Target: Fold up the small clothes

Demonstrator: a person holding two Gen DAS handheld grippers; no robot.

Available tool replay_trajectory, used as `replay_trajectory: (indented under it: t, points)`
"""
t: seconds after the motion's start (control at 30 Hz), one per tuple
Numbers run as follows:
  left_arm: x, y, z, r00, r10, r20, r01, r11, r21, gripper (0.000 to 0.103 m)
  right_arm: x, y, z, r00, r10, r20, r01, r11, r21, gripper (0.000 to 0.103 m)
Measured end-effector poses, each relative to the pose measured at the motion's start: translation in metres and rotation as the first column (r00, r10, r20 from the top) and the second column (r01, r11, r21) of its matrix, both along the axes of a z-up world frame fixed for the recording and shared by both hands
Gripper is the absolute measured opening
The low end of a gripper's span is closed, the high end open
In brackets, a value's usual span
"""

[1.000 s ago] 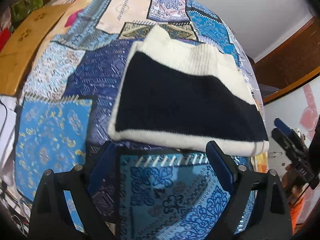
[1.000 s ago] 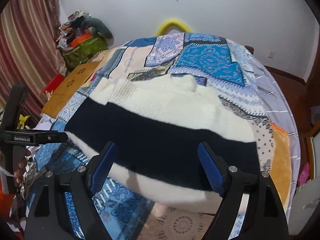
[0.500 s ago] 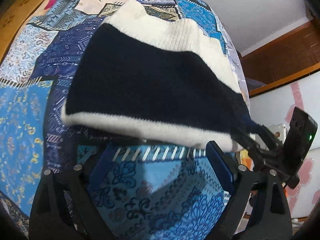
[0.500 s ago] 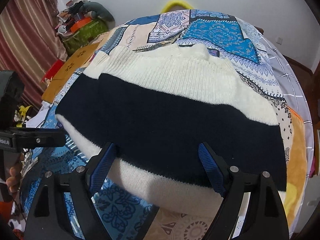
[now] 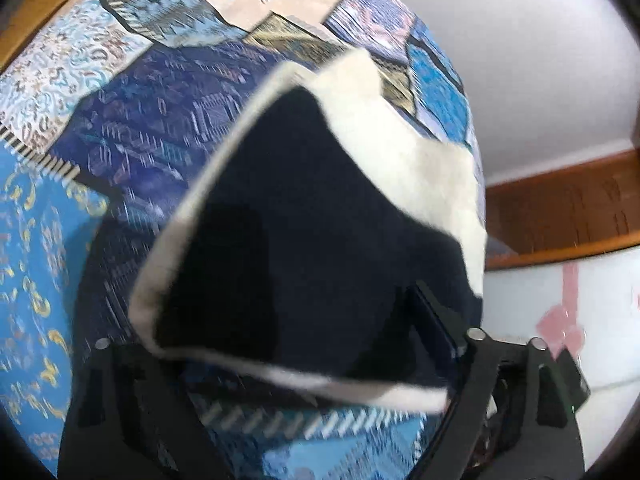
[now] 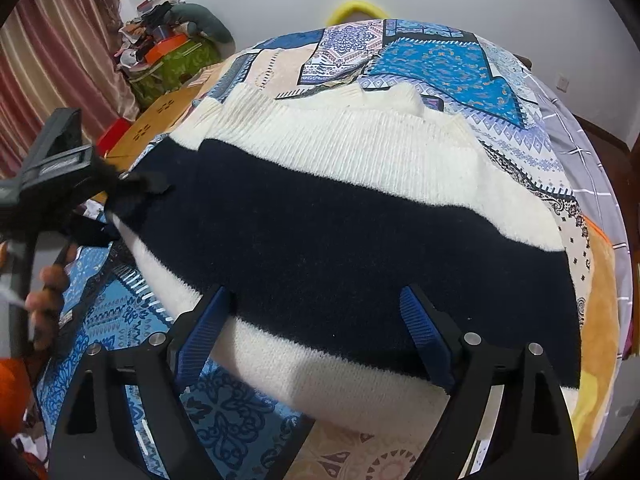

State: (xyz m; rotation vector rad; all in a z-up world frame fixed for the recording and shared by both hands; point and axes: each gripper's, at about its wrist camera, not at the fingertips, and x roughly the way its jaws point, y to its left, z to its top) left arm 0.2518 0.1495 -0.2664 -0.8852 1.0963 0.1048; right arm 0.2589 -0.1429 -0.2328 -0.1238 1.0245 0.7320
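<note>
The black-and-cream sweater [image 6: 360,216] lies on the patchwork bed [image 6: 432,60], long axis crosswise, cream collar end toward the far wall. The left gripper [image 6: 132,188] pinches its left edge, lifting that corner. The right gripper [image 6: 316,332] hovers wide open over the near hem, holding nothing.

Sweater spread across the bedspread, a gripper at each of two edges.

The sweater [image 6: 340,216] lies on the bedspread [image 6: 436,60], its neck end toward the far wall and its hem toward the right wrist camera. The right gripper [image 6: 316,340] sits at the near hem, fingers apart, straddling the edge. The left gripper [image 6: 132,188] is at the sweater's left edge, touching its corner; in its own view that corner is raised off the bedspread. A heap of clutter [image 6: 168,44] sits beyond the bed's far left.
</note>
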Motion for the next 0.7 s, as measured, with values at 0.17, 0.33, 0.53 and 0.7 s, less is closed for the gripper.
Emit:
replay_trajectory:
  t: [0.17, 0.33, 0.53, 0.7]
  points:
    - [0.007, -0.001, 0.006, 0.999, 0.03, 0.019, -0.031, 0.998, 0.051, 0.036, 0.0, 0.0, 0.0, 1.0, -0.003, -0.006, 0.003, 1.0, -0.001, 0.085]
    - [0.009, 0.0, 0.026, 0.997, 0.028, 0.068, -0.038, 0.987, 0.156, 0.021, 0.001, -0.002, 0.007, 1.0, -0.01, -0.026, 0.01, 1.0, 0.006, 0.085]
    - [0.001, 0.02, 0.062, 0.987, 0.094, 0.128, -0.124, 0.96, 0.252, 0.018, 0.001, -0.014, 0.027, 1.0, -0.03, 0.009, 0.029, 0.999, 0.022, 0.085]
    - [-0.013, 0.047, 0.106, 0.968, 0.15, 0.2, -0.222, 0.885, 0.409, 0.018, 0.007, -0.029, 0.048, 0.996, -0.068, 0.053, 0.065, 0.996, 0.055, 0.085]
